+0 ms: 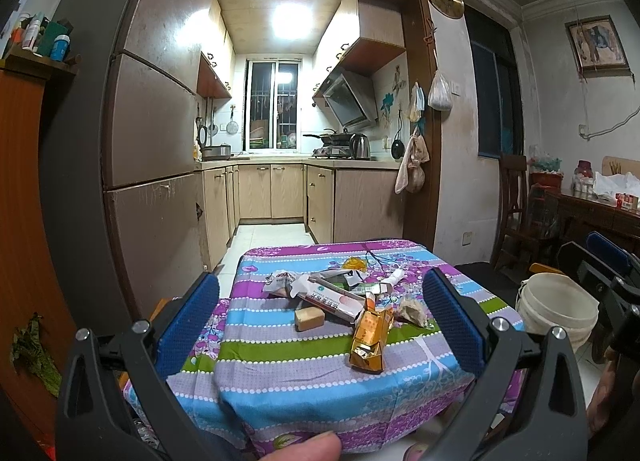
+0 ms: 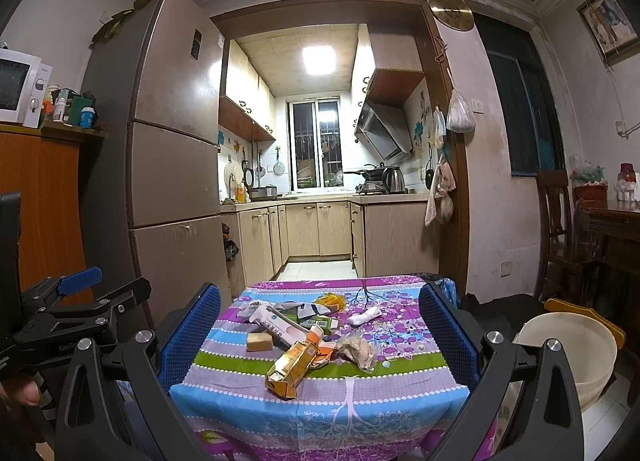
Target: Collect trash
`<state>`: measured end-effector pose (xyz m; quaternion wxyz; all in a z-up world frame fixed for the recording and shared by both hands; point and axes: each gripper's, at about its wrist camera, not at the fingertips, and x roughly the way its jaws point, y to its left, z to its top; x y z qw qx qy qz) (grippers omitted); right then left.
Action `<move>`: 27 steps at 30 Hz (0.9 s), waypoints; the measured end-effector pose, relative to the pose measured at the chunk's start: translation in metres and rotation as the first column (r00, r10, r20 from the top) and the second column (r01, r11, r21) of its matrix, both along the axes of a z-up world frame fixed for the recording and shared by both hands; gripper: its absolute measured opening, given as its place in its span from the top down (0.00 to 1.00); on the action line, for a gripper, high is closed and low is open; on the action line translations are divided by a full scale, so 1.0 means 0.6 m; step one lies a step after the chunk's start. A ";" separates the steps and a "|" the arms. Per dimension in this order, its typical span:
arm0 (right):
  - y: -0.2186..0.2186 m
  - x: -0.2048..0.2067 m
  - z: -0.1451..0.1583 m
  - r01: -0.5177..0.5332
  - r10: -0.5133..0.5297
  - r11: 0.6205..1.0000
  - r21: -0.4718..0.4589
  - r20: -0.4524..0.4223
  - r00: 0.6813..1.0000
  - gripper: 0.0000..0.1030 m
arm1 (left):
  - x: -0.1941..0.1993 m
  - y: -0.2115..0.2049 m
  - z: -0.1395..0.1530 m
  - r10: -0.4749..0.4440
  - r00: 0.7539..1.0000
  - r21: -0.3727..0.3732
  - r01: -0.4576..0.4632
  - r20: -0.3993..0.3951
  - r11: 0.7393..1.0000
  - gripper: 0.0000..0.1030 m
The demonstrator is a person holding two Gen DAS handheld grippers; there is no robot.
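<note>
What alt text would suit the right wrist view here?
Open right tongs frame a small table in a striped floral cloth, strewn with trash: an orange carton, a long white box, crumpled wrappers. A white bucket stands at right, a kitchen behind.

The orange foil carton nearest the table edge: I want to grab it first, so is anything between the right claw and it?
Nothing visible. The right claw is open and the torn orange foil carton lies nearest it on the striped floral tablecloth, with only bare cloth in front.
</note>
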<state>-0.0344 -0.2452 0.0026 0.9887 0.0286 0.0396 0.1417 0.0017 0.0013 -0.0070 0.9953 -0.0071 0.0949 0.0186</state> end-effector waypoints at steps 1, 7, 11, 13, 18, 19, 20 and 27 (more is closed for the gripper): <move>0.000 0.000 -0.001 0.000 0.000 1.000 0.000 0.000 1.000 0.04 | 0.000 0.000 0.000 0.000 1.000 -0.001 0.000 0.000 1.000 0.05; 0.001 0.001 -0.004 0.001 -0.001 1.000 -0.002 -0.002 1.000 0.04 | 0.000 0.001 -0.002 0.000 1.000 0.000 0.000 -0.002 1.000 0.05; 0.002 0.004 -0.009 -0.001 0.001 1.000 -0.003 -0.008 1.000 0.04 | 0.001 0.005 -0.003 0.002 1.000 0.002 -0.002 -0.004 1.000 0.05; 0.003 0.007 -0.011 -0.003 0.003 1.000 -0.007 -0.012 1.000 0.04 | 0.002 0.007 -0.003 -0.002 1.000 0.002 0.002 -0.006 1.000 0.05; 0.002 0.047 -0.023 -0.067 0.069 0.998 0.019 -0.105 0.992 0.04 | 0.056 0.046 -0.006 -0.084 0.990 -0.041 0.080 -0.114 0.996 0.05; 0.001 0.068 -0.035 -0.097 0.103 0.994 0.051 -0.155 0.983 0.05 | 0.072 0.060 -0.011 -0.103 0.986 -0.054 0.096 -0.130 0.994 0.05; 0.001 0.091 -0.049 -0.125 0.139 0.989 0.082 -0.206 0.969 0.05 | 0.087 0.071 -0.015 -0.109 0.984 -0.065 0.101 -0.143 0.993 0.05; 0.055 0.287 -0.184 -0.190 0.284 0.955 0.227 -0.530 0.799 0.41 | 0.240 0.171 -0.103 -0.034 0.937 -0.065 0.012 -0.347 0.998 0.05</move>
